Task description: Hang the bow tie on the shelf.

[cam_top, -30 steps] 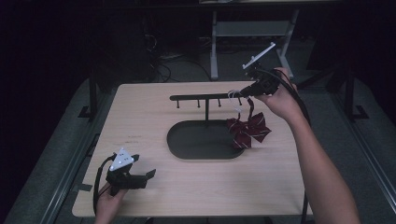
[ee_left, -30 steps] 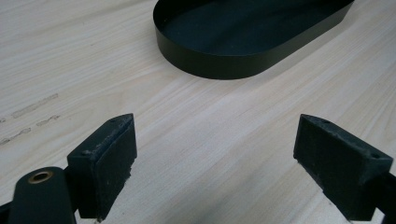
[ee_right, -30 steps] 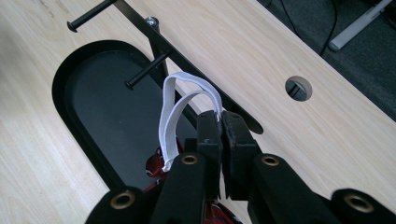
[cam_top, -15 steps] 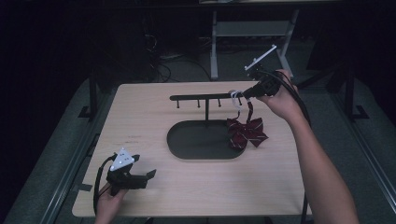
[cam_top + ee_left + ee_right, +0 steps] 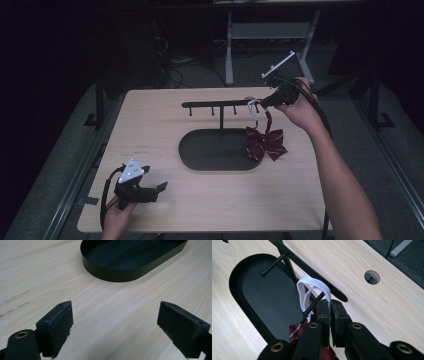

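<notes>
Bow tie (image 5: 265, 143): dark red fabric with thin pale stripes, pleated, 2 lobes; hanging below the right end of the rack bar, lower part lying over the right rim of the tray. No legible brand, label or writing anywhere.

White strap (image 5: 312, 290): flat woven elastic band, looped, attached to the bow tie; loop passed around the end peg (image 5: 313, 304) of the rack, far end pinched in the right gripper.

Right gripper (image 5: 269, 102): black, matte jaws pressed together on the white strap, brass-coloured pivots visible in the right gripper view; held up at the rack's right end, near the table's far right corner.

Rack (image 5: 220, 105): black metal, flat horizontal bar on 1 thin post, short round pegs with flat heads pointing down from it.

Tray (image 5: 200, 161): black, oval, low upright wall, smooth matte floor; at the table's centre, post rising from it.

Table (image 5: 150, 125): pale wood-grain top, round cable hole (image 5: 372, 277) near the far edge.

Left gripper (image 5: 150, 189): black, grey triangular plate on top; jaws wide apart, nothing between them, low over the table near the near left corner.
</notes>
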`<state>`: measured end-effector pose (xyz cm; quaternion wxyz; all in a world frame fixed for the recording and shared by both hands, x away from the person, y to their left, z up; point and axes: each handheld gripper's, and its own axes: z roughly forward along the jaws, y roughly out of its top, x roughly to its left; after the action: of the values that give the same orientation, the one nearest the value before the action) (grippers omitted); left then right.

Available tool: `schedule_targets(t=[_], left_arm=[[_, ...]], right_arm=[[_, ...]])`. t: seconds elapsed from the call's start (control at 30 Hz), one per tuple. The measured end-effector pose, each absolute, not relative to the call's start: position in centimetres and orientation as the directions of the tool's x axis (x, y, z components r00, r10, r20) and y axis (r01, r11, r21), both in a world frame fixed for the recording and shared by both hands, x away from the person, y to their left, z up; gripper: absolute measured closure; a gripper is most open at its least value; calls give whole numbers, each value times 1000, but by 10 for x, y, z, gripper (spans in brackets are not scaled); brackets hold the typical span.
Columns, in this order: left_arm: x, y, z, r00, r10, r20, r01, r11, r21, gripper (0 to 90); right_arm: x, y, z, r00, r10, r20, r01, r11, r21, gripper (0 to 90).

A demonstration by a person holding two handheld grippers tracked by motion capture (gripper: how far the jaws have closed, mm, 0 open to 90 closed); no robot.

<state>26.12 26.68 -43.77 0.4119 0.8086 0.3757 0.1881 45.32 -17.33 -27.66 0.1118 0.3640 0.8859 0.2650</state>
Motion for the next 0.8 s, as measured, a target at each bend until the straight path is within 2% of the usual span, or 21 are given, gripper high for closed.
schedule_targets(t=[0.47, 0.8], left_arm=[[261, 267, -438, 647, 763, -6, 451, -376, 810, 131], [262, 267, -438, 646, 764, -6, 451, -375, 810, 130]], right_arm=[[454, -178, -281, -705, 709, 2, 596, 592, 542, 858], [455, -180, -287, -704, 710, 14, 604, 587, 539, 812]])
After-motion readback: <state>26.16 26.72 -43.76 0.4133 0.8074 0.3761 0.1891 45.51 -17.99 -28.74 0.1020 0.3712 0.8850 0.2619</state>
